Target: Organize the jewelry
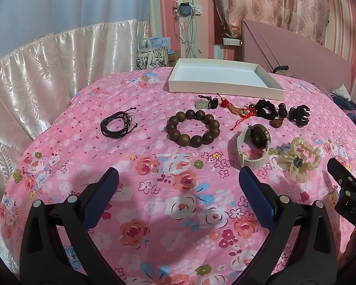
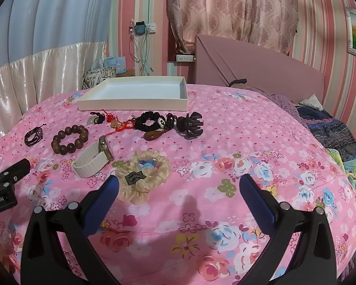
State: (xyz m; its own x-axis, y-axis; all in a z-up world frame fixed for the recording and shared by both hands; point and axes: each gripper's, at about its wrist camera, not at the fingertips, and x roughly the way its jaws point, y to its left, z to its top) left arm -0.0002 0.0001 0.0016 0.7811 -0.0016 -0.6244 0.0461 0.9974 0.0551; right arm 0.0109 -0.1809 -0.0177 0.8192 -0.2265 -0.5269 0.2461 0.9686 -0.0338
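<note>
Both tongs hover over the pink floral bedspread [image 1: 168, 204] with their blue-padded fingers spread wide apart and nothing between them. From the left gripper [image 1: 178, 178], the wooden bead bracelet [image 1: 193, 127] lies at twelve o'clock, well beyond the fingertips; the dark cord bracelet [image 1: 117, 124] sits at eleven o'clock, and the white-strapped watch [image 1: 253, 144] at one o'clock, just past the tip of the right-hand finger. The cream scrunchie [image 1: 299, 160] lies near three o'clock, between that finger and the right gripper's tip at the frame edge. Farther out at one o'clock are the red knotted cord [image 1: 235, 111], black scrunchie [image 1: 266, 109] and black claw clip [image 1: 299, 114], all short of the white tray [image 1: 225, 87], which holds nothing. From the right gripper [image 2: 178, 180], the cream scrunchie [image 2: 142, 173] lies at eleven o'clock, just beside the left-hand fingertip; the watch [image 2: 93, 159] lies at ten o'clock, and the claw clip [image 2: 190, 124] at twelve o'clock, well apart.
</note>
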